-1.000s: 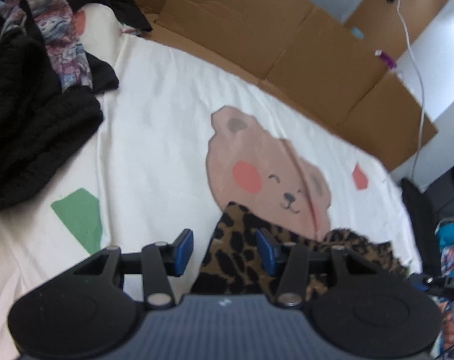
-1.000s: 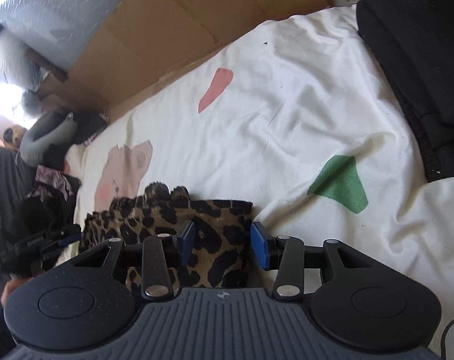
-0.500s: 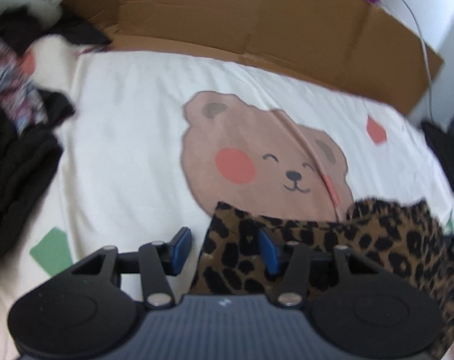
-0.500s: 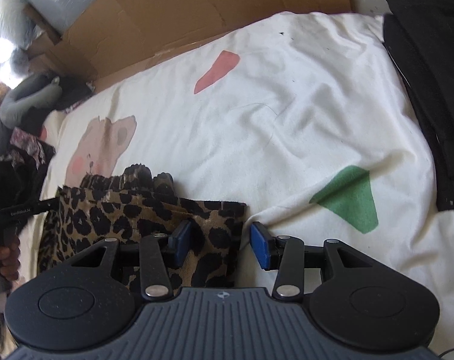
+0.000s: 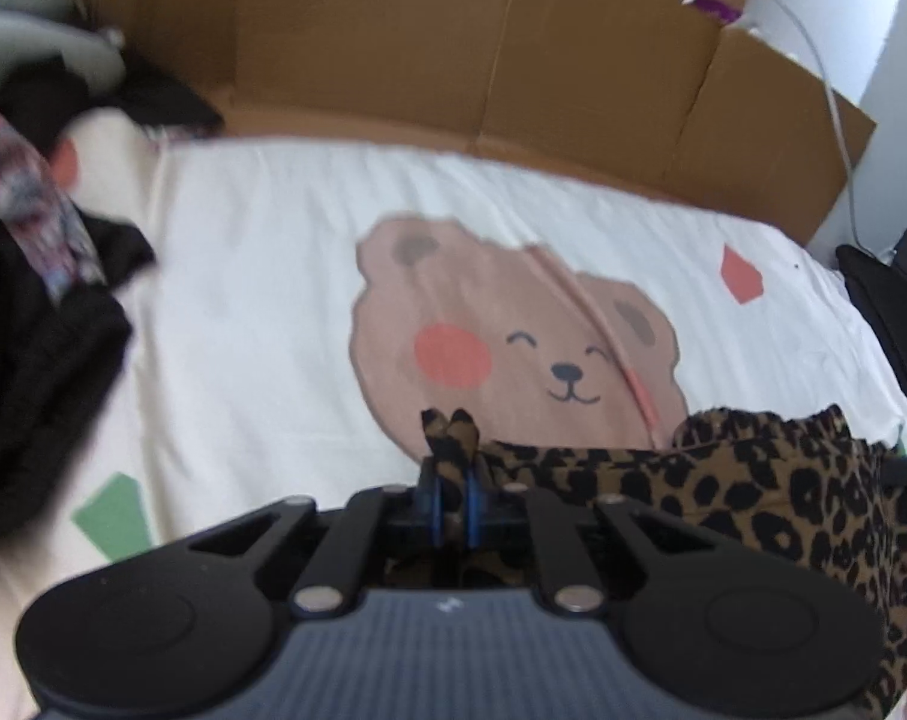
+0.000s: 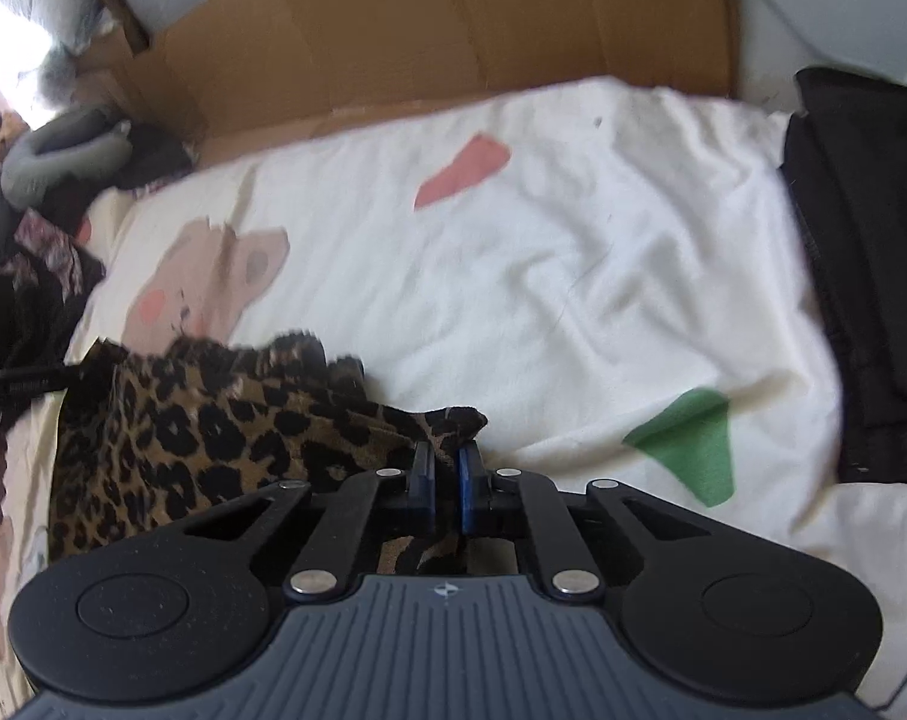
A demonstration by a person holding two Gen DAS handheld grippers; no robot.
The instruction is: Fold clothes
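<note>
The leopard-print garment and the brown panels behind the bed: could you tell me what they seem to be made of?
Leopard-print garment: thin, soft matte fabric, judging by its limp folds and frilled edge; fibre unclear. Brown panels: plain matte cardboard, with box-flap creases and cut edges.

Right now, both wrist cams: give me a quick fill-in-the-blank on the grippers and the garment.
1. The left hand-held gripper is shut on the ____-print garment.
2. The right hand-held gripper is ____ on a corner of the same garment.
3. The animal face printed on the white bedsheet is a ____.
4. The wall behind the bed is lined with ____.

Missing words: leopard; shut; bear; cardboard
</note>
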